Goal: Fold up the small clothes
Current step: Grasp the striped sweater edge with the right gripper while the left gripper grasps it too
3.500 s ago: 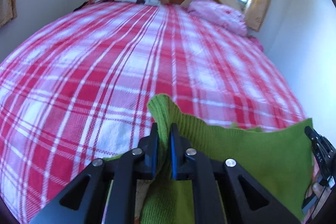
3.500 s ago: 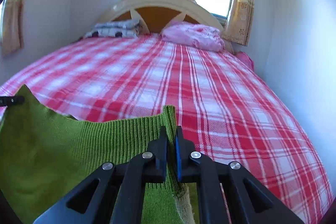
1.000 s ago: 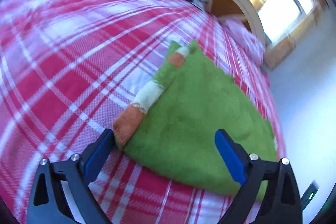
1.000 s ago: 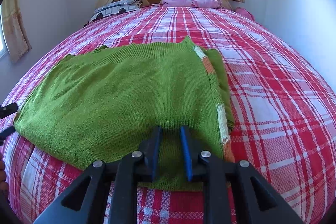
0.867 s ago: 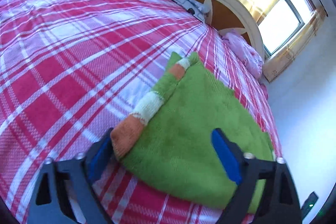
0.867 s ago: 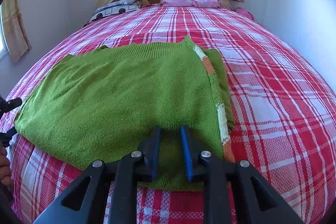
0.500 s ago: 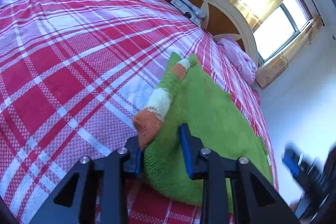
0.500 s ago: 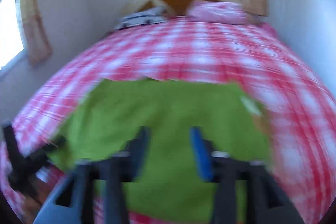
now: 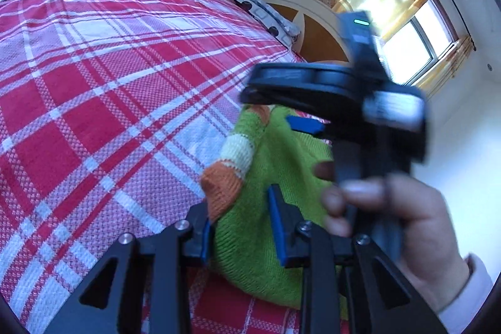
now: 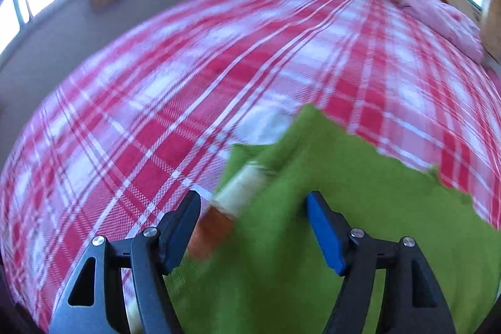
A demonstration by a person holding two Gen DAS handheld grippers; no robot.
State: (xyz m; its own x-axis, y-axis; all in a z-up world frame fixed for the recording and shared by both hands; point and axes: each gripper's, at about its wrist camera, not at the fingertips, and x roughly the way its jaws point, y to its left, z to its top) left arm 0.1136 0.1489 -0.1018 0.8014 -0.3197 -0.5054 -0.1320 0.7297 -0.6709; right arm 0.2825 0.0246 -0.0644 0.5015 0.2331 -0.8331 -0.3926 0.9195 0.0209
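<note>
A green knitted sweater (image 9: 275, 208) with an orange and white striped sleeve (image 9: 224, 177) lies folded on the red plaid bed (image 9: 94, 102). My left gripper (image 9: 241, 227) has its jaws partly closed around the sweater's near corner and the orange cuff; firm grip cannot be told. My right gripper (image 10: 253, 224) is open wide over the sweater's (image 10: 360, 193) left side, above the striped sleeve (image 10: 238, 193). The right gripper also shows in the left wrist view (image 9: 344, 102), held in a hand above the sweater.
A wooden headboard (image 9: 313, 30) with a patterned pillow (image 9: 269, 17) and a pink pillow (image 10: 444, 21) stands at the far end. Curtained windows (image 9: 416, 46) and white walls surround the bed. Plaid cover stretches to the left.
My left gripper's jaws have narrowed around the sweater's corner. My right gripper has opened and swung left across the sweater, into the left wrist view.
</note>
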